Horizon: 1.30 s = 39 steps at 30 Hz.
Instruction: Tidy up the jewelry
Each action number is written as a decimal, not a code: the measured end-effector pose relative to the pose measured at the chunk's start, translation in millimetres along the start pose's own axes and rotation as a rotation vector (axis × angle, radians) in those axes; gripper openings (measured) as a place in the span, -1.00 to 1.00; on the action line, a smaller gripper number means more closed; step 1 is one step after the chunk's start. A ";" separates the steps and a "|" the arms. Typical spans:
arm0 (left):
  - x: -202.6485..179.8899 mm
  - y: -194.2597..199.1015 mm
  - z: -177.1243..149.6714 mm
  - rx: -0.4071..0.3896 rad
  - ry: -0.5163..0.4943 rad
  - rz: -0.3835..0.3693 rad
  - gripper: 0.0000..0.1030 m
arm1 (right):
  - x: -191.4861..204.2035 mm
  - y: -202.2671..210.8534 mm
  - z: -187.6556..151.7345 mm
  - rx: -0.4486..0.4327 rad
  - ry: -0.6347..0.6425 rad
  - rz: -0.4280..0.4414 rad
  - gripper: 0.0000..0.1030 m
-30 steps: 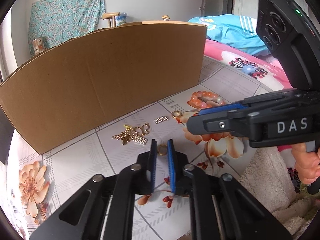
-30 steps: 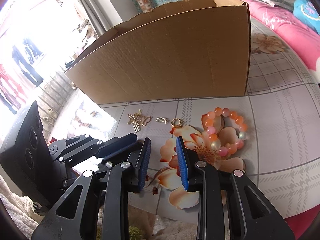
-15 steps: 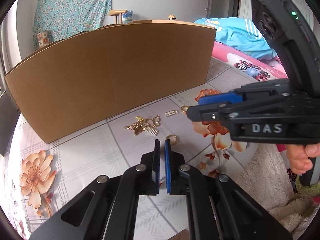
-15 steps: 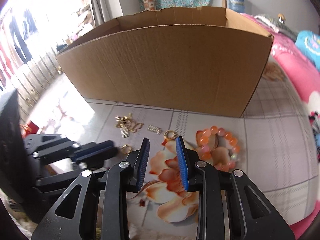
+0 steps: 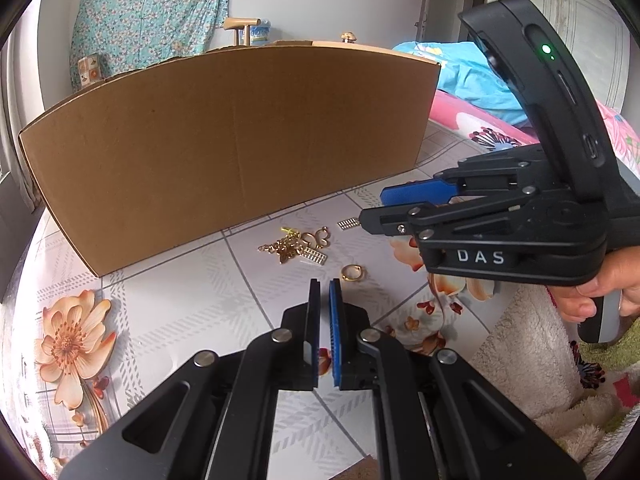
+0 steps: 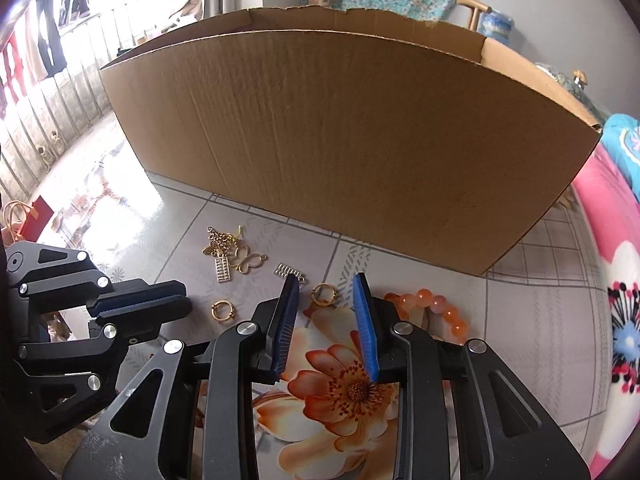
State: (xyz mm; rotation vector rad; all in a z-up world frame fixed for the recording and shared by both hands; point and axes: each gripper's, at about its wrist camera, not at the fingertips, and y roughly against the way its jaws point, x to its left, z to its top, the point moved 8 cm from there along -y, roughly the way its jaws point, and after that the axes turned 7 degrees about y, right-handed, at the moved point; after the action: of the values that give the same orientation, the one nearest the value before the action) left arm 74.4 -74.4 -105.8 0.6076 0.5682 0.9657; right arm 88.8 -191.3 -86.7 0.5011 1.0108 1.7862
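Cardboard box (image 6: 340,128) open-topped; contents hidden; jewelry (image 6: 234,254) outside

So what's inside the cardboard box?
Only a strip of the cardboard box's bare inner far wall shows above the rim in the right wrist view. Its front wall hides the floor and any contents.

Bright daylight from the window side — floor (image 6: 132,200) glare, sharp focus, fisheye-bent edges.
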 end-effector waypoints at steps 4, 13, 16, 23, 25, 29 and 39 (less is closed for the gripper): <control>-0.2 -0.1 0.0 -0.001 -0.001 -0.001 -0.92 | -3.4 -2.2 7.0 0.004 -0.009 0.007 -0.64; -1.4 0.2 0.8 0.003 0.005 -0.018 -0.92 | -4.7 1.2 5.7 0.010 -0.053 0.030 -0.80; -3.8 1.0 3.0 0.004 0.015 -0.041 -0.82 | -7.0 3.0 3.0 0.009 -0.077 0.041 -0.81; -13.9 -0.1 7.8 -0.015 -0.020 -0.023 -0.28 | -15.4 5.8 -4.2 0.006 -0.127 0.070 -0.81; -16.4 -2.5 8.3 -0.016 -0.033 -0.010 -0.28 | -16.2 7.6 -7.7 0.005 -0.143 0.079 -0.81; -16.6 -9.3 8.3 0.000 -0.017 0.005 -0.28 | -18.5 11.4 -13.6 -0.002 -0.167 0.086 -0.81; -13.7 -14.6 13.9 0.036 0.026 0.064 -0.53 | -18.5 17.8 -29.2 -0.019 -0.212 0.092 -0.81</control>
State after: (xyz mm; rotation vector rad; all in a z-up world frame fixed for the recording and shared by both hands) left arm 86.0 -95.7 -104.0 0.6495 0.5928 1.0267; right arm 66.1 -222.9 -86.8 0.7190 0.8348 1.7788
